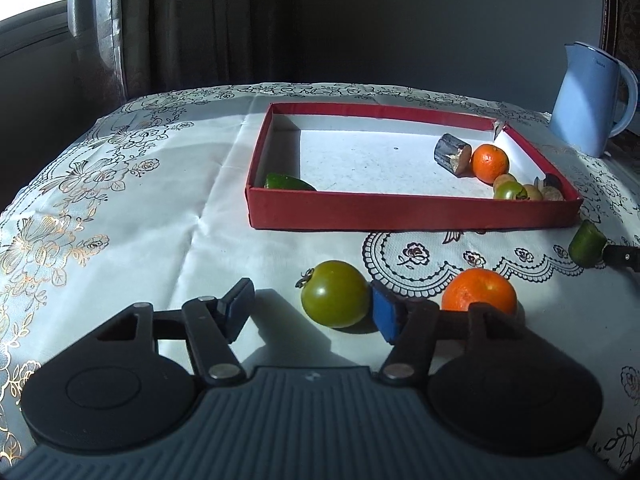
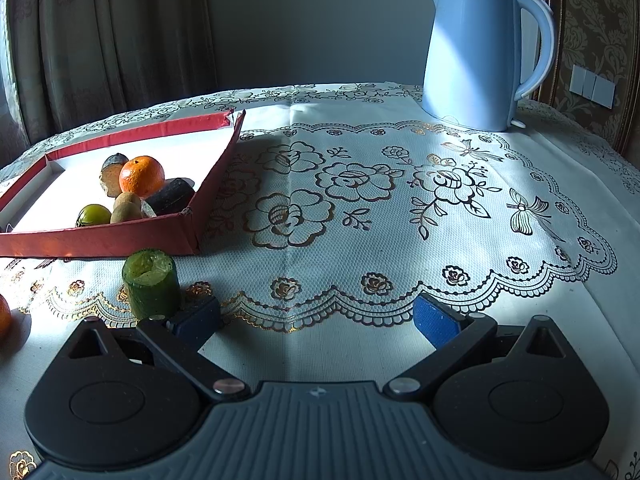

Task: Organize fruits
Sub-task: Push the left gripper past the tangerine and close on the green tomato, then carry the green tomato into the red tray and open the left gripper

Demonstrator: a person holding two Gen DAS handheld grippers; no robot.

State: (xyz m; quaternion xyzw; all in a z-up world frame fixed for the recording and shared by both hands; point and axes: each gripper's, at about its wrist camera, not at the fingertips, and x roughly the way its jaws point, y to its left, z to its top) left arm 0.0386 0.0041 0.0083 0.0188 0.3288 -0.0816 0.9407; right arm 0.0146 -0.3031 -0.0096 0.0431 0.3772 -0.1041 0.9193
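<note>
Left claw (image 1: 312,312) stands wide open and holds nothing, low over the counter (image 1: 160,220). A green tomato (image 1: 335,294) lies between its pads, close against the right pad (image 1: 386,314) and well clear of the left one. An orange (image 1: 480,290) sits just beyond that right pad, on the outside. Behind them is the red tray (image 1: 400,212), with a green piece (image 1: 286,182) in its near left corner and, bunched at the right, a dark cut piece (image 1: 452,154), another orange (image 1: 490,162) and some small fruits. To grip the tomato well, I judge the claw should slide a little to the right so the fruit sits midway, then close gently; it is round and may roll, and the outer orange could get nudged. The tray's middle is bare, so there is room to drop in over the near wall, which must be cleared.

From the right wrist, the right claw (image 2: 316,320) is likewise wide open and empty. A green cucumber stub (image 2: 151,282) stands upright just beside its left pad (image 2: 196,320), outside the gap, near the tray's corner (image 2: 188,228). The claw would need to shift left to straddle it. Ahead and to the right the flowered cloth (image 2: 360,200) is open, with a blue kettle (image 2: 480,52) far back. An orange's edge (image 2: 4,320) shows at the far left.
</note>
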